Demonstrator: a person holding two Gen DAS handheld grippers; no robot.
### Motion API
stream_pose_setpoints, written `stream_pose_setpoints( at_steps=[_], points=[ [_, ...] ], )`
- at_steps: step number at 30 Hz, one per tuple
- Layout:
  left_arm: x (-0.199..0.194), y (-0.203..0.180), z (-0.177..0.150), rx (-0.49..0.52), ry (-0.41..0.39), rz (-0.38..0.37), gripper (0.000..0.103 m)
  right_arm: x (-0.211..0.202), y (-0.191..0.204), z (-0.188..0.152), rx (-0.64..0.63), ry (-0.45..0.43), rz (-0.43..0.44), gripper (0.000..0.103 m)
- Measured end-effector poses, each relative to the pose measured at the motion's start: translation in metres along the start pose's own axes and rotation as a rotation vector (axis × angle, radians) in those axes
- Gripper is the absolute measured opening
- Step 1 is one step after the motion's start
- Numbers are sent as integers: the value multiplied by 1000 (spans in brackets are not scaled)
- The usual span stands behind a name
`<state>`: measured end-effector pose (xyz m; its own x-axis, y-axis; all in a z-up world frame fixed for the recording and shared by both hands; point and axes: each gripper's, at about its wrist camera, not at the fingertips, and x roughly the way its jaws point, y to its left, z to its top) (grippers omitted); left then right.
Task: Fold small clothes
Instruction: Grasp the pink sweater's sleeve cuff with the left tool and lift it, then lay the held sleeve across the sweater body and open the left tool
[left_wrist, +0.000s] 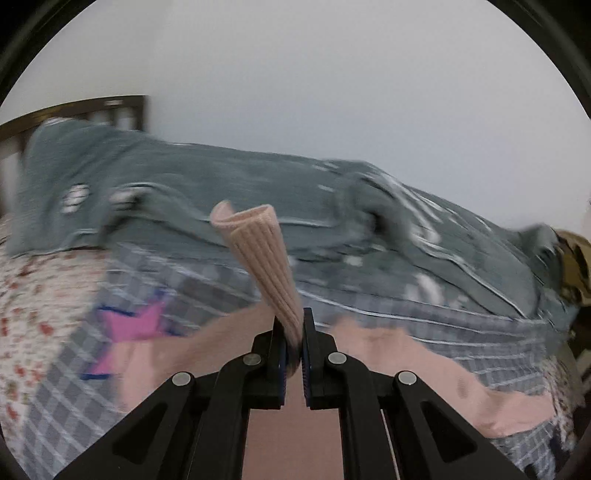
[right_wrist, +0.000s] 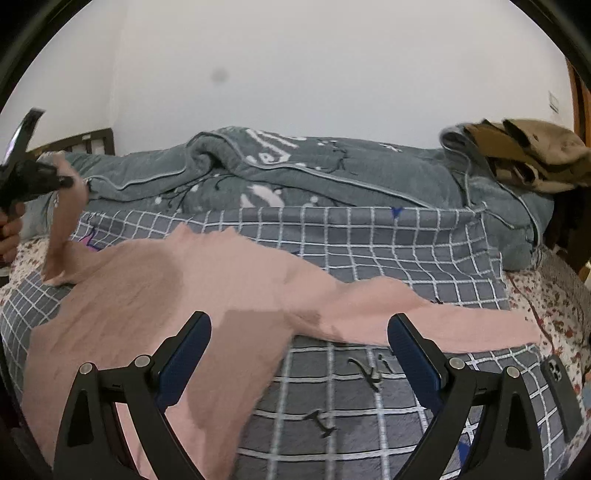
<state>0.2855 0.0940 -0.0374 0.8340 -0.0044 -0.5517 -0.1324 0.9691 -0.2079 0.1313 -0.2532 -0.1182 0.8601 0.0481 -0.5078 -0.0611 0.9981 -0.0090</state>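
Pink ribbed sweater (right_wrist: 155, 295) lies spread across the grey checked blanket (right_wrist: 406, 251), one sleeve reaching its right edge. Left gripper (left_wrist: 293, 343) clamps the lifted sleeve cuff (left_wrist: 255, 243); right gripper (right_wrist: 299, 354) stands wide, empty.

Both tongs (right_wrist: 297, 363) are matte black plastic linkages with round silver rivets and ribbed blue pads (right_wrist: 183, 360).

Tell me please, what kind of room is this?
Most likely a bedroom. The work surface is a bed: a rumpled grey quilt lies along the wall, a grey checked blanket is spread over a floral sheet, and a dark wooden headboard stands at one end.
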Motion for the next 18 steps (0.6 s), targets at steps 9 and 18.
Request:
stream_pose_setpoints(
  at_steps=[9, 18],
  points=[
    [44, -163, -63, 184, 103, -173, 7, 15, -58, -22, 142, 26, -9, 95],
    [82, -206, -145, 268, 330, -170, 14, 24, -58, -28, 147, 51, 8, 95]
  ],
)
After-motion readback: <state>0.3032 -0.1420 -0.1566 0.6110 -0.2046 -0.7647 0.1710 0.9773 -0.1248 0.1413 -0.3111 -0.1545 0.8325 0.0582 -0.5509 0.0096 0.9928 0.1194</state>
